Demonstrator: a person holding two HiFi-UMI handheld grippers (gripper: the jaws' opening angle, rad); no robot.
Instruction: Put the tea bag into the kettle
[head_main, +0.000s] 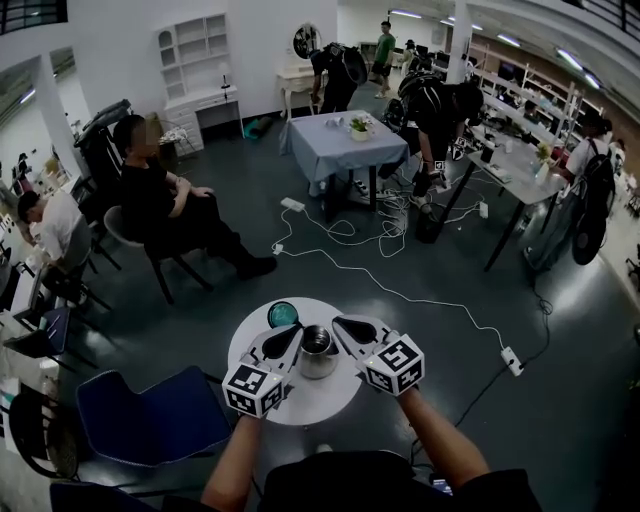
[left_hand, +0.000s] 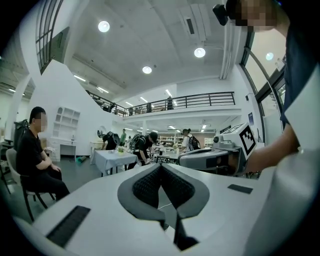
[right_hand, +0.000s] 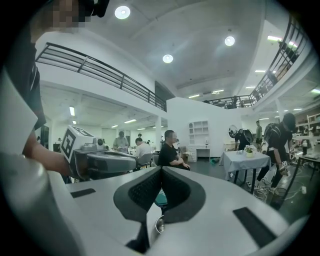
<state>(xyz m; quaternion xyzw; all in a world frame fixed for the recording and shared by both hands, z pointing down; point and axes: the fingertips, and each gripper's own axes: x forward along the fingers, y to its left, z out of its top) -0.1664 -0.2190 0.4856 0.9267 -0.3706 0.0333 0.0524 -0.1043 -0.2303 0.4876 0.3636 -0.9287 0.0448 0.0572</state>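
A metal kettle (head_main: 318, 351) stands open-topped on a small round white table (head_main: 300, 398). Beside it at the far left lies a teal round lid (head_main: 283, 314). My left gripper (head_main: 297, 332) hovers just left of the kettle and my right gripper (head_main: 338, 323) just right of it, both raised above the table. Both point nearly level with their jaws together and nothing between them. In the left gripper view the left gripper (left_hand: 160, 166) is shut. The right gripper (right_hand: 161, 169) is shut too, and the kettle's rim (right_hand: 159, 223) shows below its jaws. No tea bag is visible.
A blue chair (head_main: 150, 415) stands at the table's left. A seated person in black (head_main: 160, 205) is further back on the left. White cables (head_main: 400, 290) and a power strip (head_main: 512, 360) lie on the dark floor. A cloth-covered table (head_main: 345, 145) and a long desk (head_main: 510, 165) stand beyond.
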